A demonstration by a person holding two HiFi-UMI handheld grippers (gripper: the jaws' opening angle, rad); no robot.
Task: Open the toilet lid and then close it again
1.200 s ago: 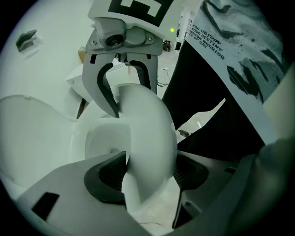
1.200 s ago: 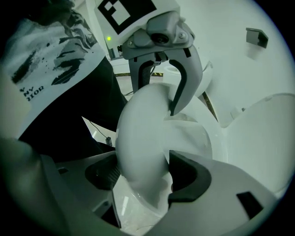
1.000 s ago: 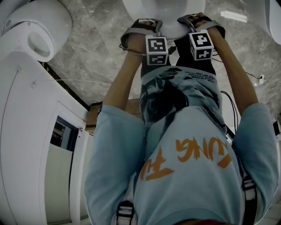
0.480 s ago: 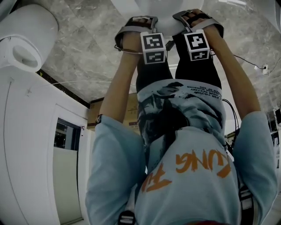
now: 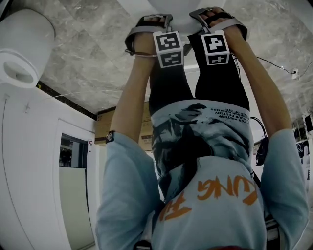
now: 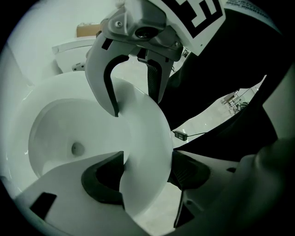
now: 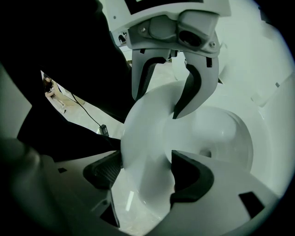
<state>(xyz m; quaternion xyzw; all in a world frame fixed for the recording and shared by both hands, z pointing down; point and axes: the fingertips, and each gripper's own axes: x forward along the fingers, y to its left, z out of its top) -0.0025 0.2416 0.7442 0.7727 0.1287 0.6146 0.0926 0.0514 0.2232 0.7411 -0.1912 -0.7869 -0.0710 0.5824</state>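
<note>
The white toilet lid [image 6: 143,138] runs edge-on between the jaws of both grippers, with the bowl [image 6: 60,133] and its drain hole on one side. My left gripper [image 6: 146,173] is shut on the lid's rim, one dark pad on each face. Beside it my right gripper [image 7: 147,173] clasps the same lid [image 7: 147,133] in the same way, the bowl [image 7: 221,133] behind it. Each gripper view shows the other gripper on the rim: the right gripper [image 6: 133,92] and the left gripper [image 7: 170,99]. In the head view both grippers, left [image 5: 155,23] and right [image 5: 215,17], reach to the toilet [image 5: 181,7] at the top edge.
A second white fixture [image 5: 24,49] stands at the left over grey marble tiles [image 5: 93,53]. A white partition [image 5: 29,171] and cardboard boxes [image 5: 105,124] lie further left. A cable with a small black adapter [image 6: 180,135] lies on the floor by the person's dark trousers [image 5: 195,83].
Both hands with their marker cubes have slid toward the top of the head view, still side by side. The toilet is cut off more by the top edge.
</note>
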